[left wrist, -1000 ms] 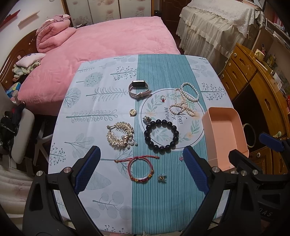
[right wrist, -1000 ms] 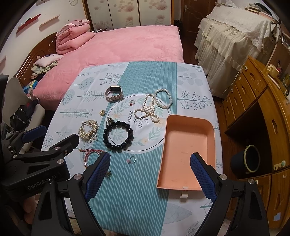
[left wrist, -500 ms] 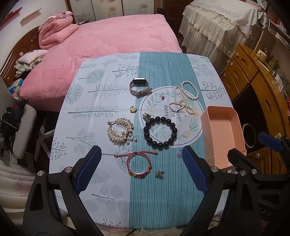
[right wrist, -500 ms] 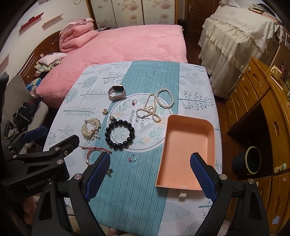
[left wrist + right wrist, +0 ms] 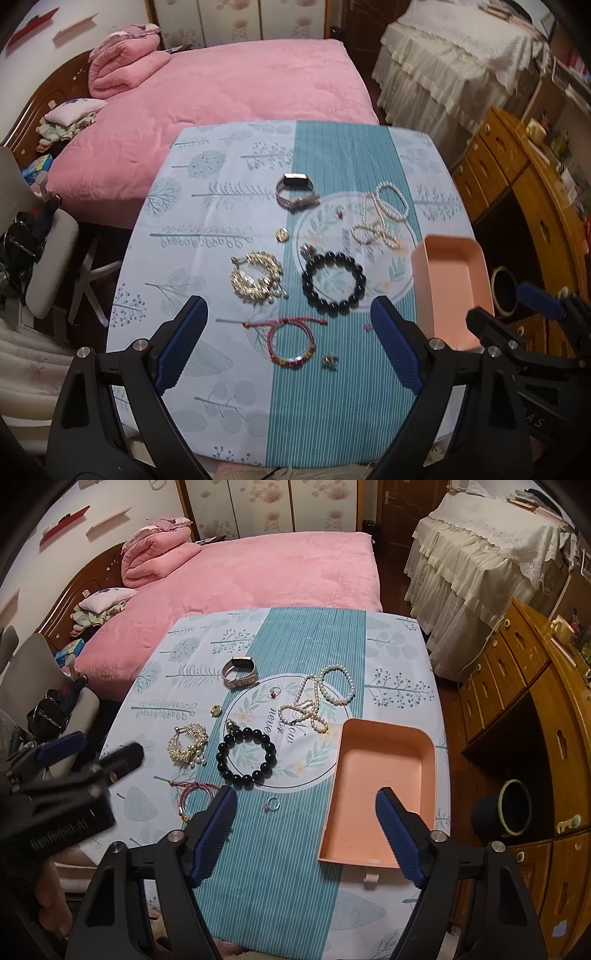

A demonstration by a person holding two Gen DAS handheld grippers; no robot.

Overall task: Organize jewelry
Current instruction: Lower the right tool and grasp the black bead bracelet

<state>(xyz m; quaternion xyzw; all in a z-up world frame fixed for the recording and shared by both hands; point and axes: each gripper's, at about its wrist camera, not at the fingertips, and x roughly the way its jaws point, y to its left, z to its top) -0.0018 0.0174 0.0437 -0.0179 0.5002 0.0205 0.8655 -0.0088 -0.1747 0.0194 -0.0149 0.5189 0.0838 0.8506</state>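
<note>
Jewelry lies spread on the patterned tablecloth: a black bead bracelet (image 5: pixel 334 282) (image 5: pixel 245 757), a pearl necklace (image 5: pixel 380 218) (image 5: pixel 317 701), a gold pearl bracelet (image 5: pixel 255 277), a red cord bracelet (image 5: pixel 291 339), a watch (image 5: pixel 295 190) and a small ring (image 5: pixel 272 804). An empty pink tray (image 5: pixel 384 775) (image 5: pixel 450 288) sits at the right. My left gripper (image 5: pixel 288 314) hovers open above the red cord bracelet. My right gripper (image 5: pixel 306 797) hangs over the tray's near left corner, its jaws closing with nothing between them.
A pink bed (image 5: pixel 240 92) lies behind the table. A wooden dresser (image 5: pixel 535 701) and a dark bin (image 5: pixel 513 808) are on the right. A grey chair (image 5: pixel 48 258) stands at the left. Small rings and charms dot the cloth.
The left gripper has risen a little, so the table looks smaller and its front edge shows. The right gripper's fingers have come closer together. No jewelry has moved.
</note>
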